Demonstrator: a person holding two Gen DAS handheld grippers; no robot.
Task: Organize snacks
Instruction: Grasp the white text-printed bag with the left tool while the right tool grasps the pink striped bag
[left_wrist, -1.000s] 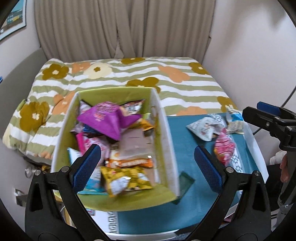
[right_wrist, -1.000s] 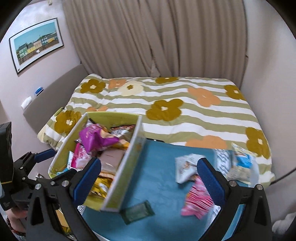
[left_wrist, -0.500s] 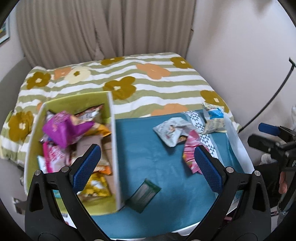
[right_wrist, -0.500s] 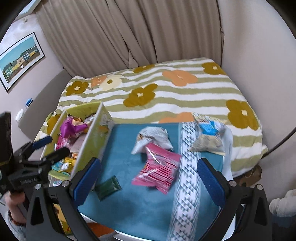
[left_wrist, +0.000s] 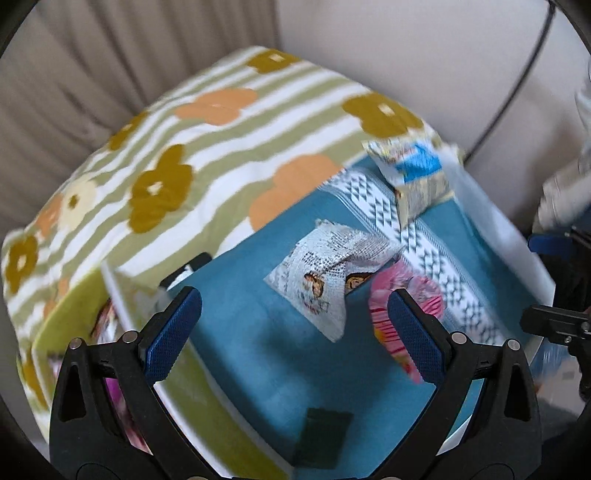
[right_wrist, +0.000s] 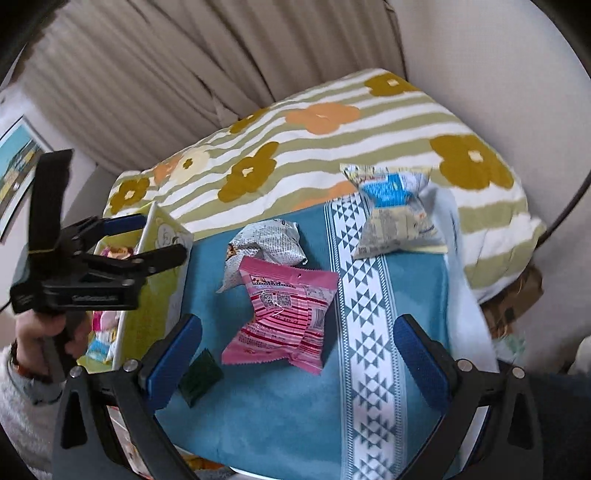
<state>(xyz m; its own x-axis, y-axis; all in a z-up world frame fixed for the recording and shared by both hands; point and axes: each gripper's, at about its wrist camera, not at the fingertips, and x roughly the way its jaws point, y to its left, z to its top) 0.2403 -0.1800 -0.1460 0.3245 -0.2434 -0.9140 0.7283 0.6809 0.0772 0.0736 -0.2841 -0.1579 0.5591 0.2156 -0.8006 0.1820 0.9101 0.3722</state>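
On the teal cloth (right_wrist: 295, 424) lie a pink striped snack bag (right_wrist: 284, 314), a white newsprint-pattern bag (right_wrist: 266, 247) behind it, a white and blue bag (right_wrist: 395, 210) at the far right, and a small dark green packet (right_wrist: 201, 376). My right gripper (right_wrist: 295, 365) is open and empty, above the pink bag. My left gripper (left_wrist: 291, 332) is open and empty, above the cloth between the green box (left_wrist: 74, 317) and the newsprint bag (left_wrist: 325, 277). The pink bag (left_wrist: 406, 310) sits behind its right finger. The box (right_wrist: 159, 295) holds several snacks.
A bed with a striped flower cover (right_wrist: 332, 147) lies behind the table. Curtains (right_wrist: 184, 74) hang behind it. A wall (left_wrist: 424, 55) and a black cable (left_wrist: 517, 85) are at the right. The left gripper also shows in the right wrist view (right_wrist: 155, 243) over the box.
Both views have swung right, from the box to the loose bags. The left gripper moved off the box toward the cloth. Both grippers stayed open.
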